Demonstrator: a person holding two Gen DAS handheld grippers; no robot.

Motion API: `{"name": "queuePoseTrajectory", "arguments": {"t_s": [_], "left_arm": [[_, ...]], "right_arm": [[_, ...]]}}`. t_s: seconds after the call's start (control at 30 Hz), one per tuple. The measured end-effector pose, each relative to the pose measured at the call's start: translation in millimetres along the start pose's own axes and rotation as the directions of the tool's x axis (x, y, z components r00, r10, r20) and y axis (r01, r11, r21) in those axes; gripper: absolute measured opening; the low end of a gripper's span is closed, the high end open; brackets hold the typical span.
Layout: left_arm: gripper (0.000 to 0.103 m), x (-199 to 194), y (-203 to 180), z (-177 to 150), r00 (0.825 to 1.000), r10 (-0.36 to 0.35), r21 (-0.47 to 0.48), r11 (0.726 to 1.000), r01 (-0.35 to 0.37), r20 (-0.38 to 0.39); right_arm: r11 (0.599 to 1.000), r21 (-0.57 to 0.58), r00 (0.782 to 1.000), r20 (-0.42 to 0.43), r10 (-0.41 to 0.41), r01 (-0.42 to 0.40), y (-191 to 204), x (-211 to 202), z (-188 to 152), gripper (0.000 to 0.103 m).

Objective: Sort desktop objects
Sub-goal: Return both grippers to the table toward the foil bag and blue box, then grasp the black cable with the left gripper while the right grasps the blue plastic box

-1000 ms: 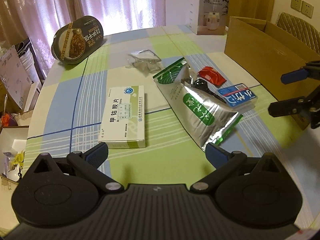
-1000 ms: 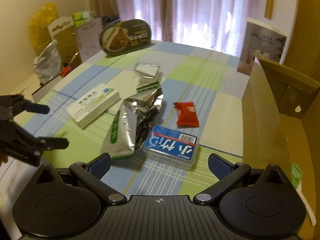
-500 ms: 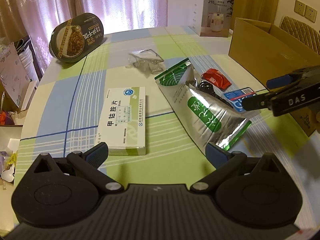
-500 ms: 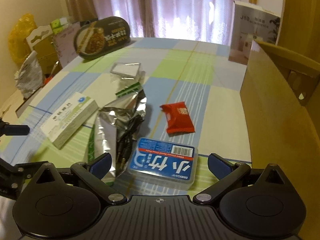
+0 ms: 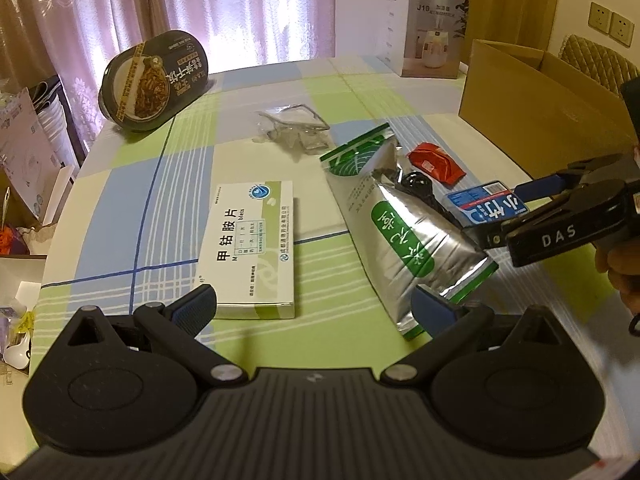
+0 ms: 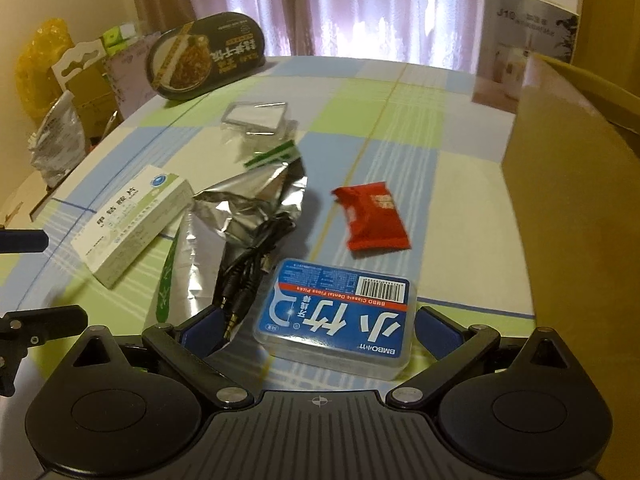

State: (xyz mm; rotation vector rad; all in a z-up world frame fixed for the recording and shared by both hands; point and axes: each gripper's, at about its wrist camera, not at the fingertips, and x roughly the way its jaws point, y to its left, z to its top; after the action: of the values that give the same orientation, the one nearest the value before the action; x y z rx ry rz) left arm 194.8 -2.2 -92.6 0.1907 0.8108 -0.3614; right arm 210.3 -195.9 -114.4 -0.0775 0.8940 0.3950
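Observation:
Between the spread fingers of my open right gripper (image 6: 320, 328) lies a clear floss-pick box with a blue label (image 6: 336, 316); the pads stand apart from its sides. Left of it a black cable with jack plugs (image 6: 248, 276) lies on a crumpled silver-and-green pouch (image 6: 248, 200). A red snack packet (image 6: 374, 216) lies just beyond. My open left gripper (image 5: 316, 308) hovers low over the table, its left finger at the near corner of a white-and-green medicine box (image 5: 256, 248). In the left wrist view the right gripper (image 5: 504, 212) straddles the floss box (image 5: 488, 204).
An open cardboard box (image 6: 572, 200) stands along the table's right side, with a white product box (image 6: 524, 48) behind it. A dark instant-noodle bowl (image 5: 154, 80) leans at the far left. A clear plastic pack (image 5: 296, 128) lies mid-table. Clutter sits past the left edge.
My right gripper has moved forward and down until the floss box sits between its fingers. The left gripper has crept slightly closer to the medicine box.

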Motion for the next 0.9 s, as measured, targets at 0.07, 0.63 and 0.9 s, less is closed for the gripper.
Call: {"name": "queuePoseTrajectory", "arguments": {"t_s": [0.07, 0.63, 0.9], "left_arm": [[0.102, -0.3, 0.6, -0.2, 1.000, 0.002, 0.001, 1.000, -0.002, -0.001], [0.102, 0.4, -5.7, 0.3, 1.000, -0.009, 0.024, 1.000, 0.009, 0.002], [0.102, -0.1, -14.0, 1.4, 0.999, -0.033, 0.041, 0.999, 0.032, 0.004]], "right_arm": [[1.000, 0.001, 1.000, -0.003, 0.009, -0.009, 3.8, 3.4, 0.1, 0.100], [0.999, 0.025, 0.999, 0.018, -0.026, 0.026, 1.5, 2.6, 3.3, 0.083], [0.999, 0.032, 1.000, -0.006, -0.009, 0.009, 0.1, -19.5, -20.6, 0.083]]}}
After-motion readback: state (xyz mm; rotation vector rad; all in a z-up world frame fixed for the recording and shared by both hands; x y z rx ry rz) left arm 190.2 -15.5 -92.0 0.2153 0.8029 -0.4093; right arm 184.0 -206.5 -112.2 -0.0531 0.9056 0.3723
